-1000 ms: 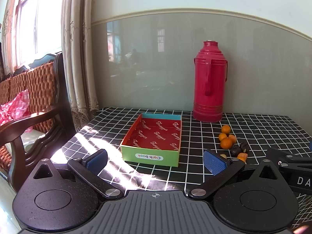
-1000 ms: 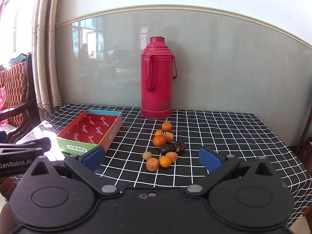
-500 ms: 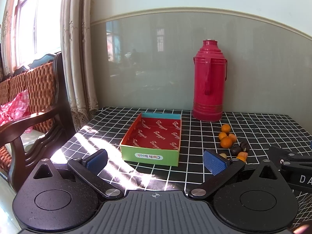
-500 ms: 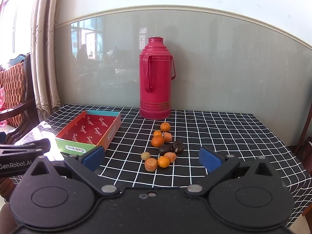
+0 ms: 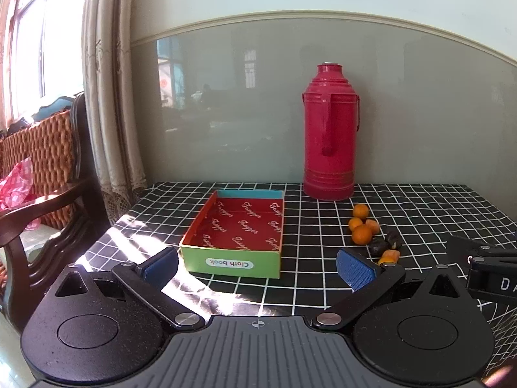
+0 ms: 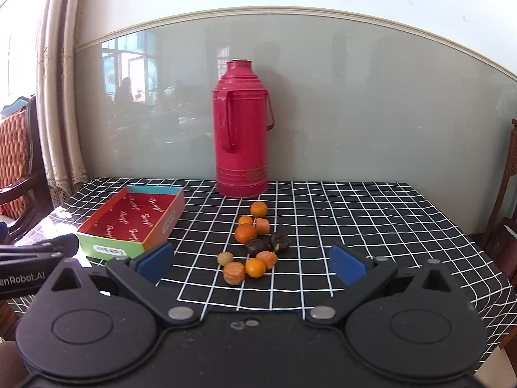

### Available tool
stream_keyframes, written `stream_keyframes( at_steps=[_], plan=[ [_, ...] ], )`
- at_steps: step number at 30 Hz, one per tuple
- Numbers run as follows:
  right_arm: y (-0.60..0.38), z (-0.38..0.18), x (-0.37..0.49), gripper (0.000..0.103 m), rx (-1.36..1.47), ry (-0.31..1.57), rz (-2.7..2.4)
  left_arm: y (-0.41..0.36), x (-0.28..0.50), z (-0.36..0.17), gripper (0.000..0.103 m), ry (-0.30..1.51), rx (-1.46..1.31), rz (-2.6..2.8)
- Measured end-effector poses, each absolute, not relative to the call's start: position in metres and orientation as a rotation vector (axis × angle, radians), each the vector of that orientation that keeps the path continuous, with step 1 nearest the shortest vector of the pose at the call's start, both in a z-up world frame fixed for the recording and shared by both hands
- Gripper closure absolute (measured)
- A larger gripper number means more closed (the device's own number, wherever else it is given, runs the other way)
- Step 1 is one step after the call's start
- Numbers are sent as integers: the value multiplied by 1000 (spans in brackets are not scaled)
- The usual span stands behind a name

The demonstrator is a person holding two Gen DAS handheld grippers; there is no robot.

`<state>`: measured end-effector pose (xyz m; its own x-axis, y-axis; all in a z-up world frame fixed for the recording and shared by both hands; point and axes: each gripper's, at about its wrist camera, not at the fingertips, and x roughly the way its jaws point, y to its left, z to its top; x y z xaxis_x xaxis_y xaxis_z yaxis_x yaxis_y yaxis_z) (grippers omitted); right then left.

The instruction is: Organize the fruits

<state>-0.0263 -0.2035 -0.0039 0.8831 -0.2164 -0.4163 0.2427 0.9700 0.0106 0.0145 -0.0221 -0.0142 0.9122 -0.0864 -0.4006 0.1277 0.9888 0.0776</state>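
Observation:
A cluster of small fruits (image 6: 253,245) lies mid-table: several oranges, orange chunks, two dark pieces and one pale round fruit; it also shows in the left wrist view (image 5: 371,236). An open shallow box (image 5: 232,232) with red inside and a green front stands left of them, seen too in the right wrist view (image 6: 129,223); nothing lies in it. My left gripper (image 5: 258,266) is open and empty, just in front of the box. My right gripper (image 6: 252,260) is open and empty, just in front of the fruits.
A tall red thermos (image 6: 240,129) stands at the back against the grey wall, behind the fruits. The table has a black checked cloth (image 6: 355,220). A wooden wicker chair (image 5: 38,177) and curtain stand at the left; another chair (image 6: 507,213) stands at the right edge.
Both grippers have drawn back and up slightly; the fruits and box sit a little farther off. Nothing on the table has moved.

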Motion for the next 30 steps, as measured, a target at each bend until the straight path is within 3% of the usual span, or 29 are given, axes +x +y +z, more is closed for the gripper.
stream_keyframes(
  at_steps=[25, 26, 27, 28, 30],
  plan=[
    [-313, -72, 0, 6, 181, 403, -494, -157, 98, -114, 1, 451, 389, -368],
    [-316, -75, 2, 6, 184, 400, -496, -161, 102, -118, 5, 452, 395, -371],
    [-318, -77, 2, 6, 185, 395, -500, -164, 105, -122, 18, 458, 398, -379],
    [-320, -79, 4, 6, 185, 391, -506, -168, 109, -125, 24, 471, 399, -392],
    [-322, -84, 8, 6, 184, 385, -515, -172, 117, -133, 26, 503, 386, -403]
  ],
)
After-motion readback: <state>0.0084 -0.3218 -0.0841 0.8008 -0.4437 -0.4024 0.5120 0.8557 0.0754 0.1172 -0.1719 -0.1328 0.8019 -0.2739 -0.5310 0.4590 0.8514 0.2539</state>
